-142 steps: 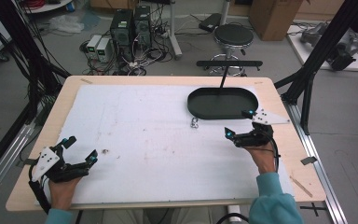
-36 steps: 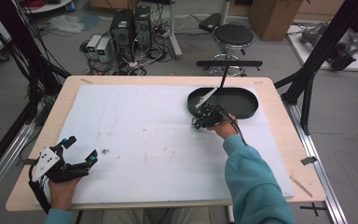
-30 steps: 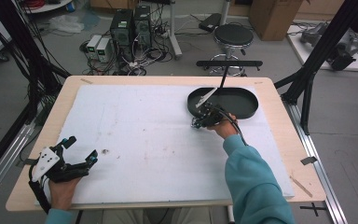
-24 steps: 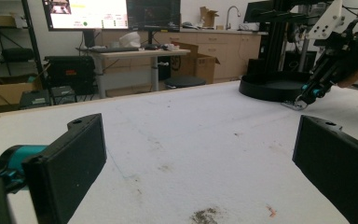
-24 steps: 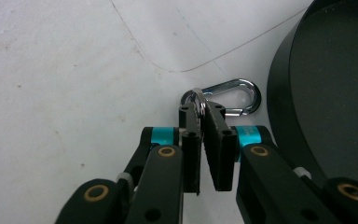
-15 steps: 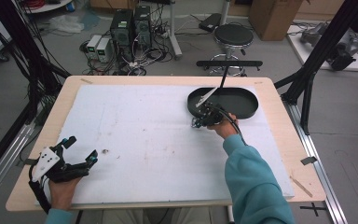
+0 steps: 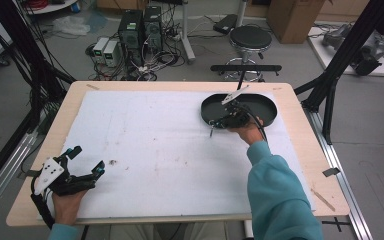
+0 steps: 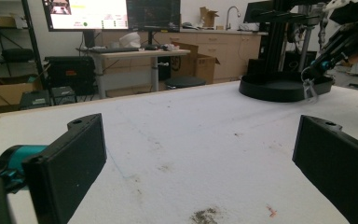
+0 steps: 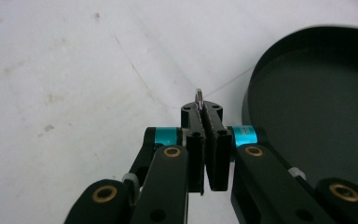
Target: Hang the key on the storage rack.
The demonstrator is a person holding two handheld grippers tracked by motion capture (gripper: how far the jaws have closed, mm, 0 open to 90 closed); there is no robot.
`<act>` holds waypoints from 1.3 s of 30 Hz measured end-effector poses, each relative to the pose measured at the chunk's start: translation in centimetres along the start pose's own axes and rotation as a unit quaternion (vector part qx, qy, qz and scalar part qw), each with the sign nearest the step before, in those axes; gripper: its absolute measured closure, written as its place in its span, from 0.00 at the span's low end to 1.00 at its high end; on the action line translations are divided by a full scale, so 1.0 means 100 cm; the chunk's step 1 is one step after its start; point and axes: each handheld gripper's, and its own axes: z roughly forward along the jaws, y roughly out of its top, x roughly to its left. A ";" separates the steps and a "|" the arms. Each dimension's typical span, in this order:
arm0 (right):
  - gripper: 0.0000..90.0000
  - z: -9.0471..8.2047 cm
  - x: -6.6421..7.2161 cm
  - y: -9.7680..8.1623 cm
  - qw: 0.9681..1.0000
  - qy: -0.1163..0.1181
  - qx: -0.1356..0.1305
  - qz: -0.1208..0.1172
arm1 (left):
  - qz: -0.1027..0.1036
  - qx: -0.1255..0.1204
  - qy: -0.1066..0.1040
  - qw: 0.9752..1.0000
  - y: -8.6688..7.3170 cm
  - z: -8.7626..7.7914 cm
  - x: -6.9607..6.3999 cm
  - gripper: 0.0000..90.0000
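Change: right gripper (image 7: pixel 216 121) has lifted a little off the white mat (image 7: pixel 155 145) since a second ago, taking the small metal ring (image 9: pixel 198 97) up with it; before that it sat low at the near left edge of the black tray (image 7: pixel 267 102). About 5 seconds back the same gripper rested at the right of the table, clear of the tray. Left gripper unchanged.
Right gripper state: jaws closed tight, pads pressed together on the ring. Right gripper view shows the ring edge-on, a thin silver loop poking out just past the pad tips.
Ring position: held in the air just left of the tray's near left rim, over the mat. In the high view a thin piece hangs down from the jaw tips; from the left gripper view it dangles as a pale loop (image 8: pixel 309 88) in front of the tray wall.
Left gripper (image 7: pixel 82 165): near left corner of the table, hand resting on the mat, jaws spread wide with nothing between them. Its own view shows 2 black pads (image 8: pixel 72 161) well apart, bare mat between.
Tray: oval, black, shallow, at the far right of the mat; inside looks bare where visible.
Mat: white, scuffed, small dark stain (image 7: pixel 113 162) near the left gripper.
Person: teal sleeve (image 7: pixel 275 195) reaching from near right toward the tray.
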 end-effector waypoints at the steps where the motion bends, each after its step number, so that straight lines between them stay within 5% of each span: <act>1: 0.99 -0.005 -0.001 0.001 1.000 0.000 -0.010 0.001 | 0.000 0.000 0.000 1.000 0.000 0.000 0.000 0.03; 9: 0.99 -0.036 -0.010 0.005 0.997 -0.004 -0.074 0.015 | 0.002 0.000 0.000 1.000 0.000 0.000 0.000 0.03; 22: 0.99 -0.083 -0.029 0.015 0.992 -0.039 -0.118 0.024 | 0.001 0.000 0.000 1.000 0.000 0.000 0.000 0.03; 39: 0.99 -0.115 -0.051 0.042 0.990 -0.074 -0.120 0.026 | 0.001 0.000 0.000 1.000 0.000 0.000 0.000 0.03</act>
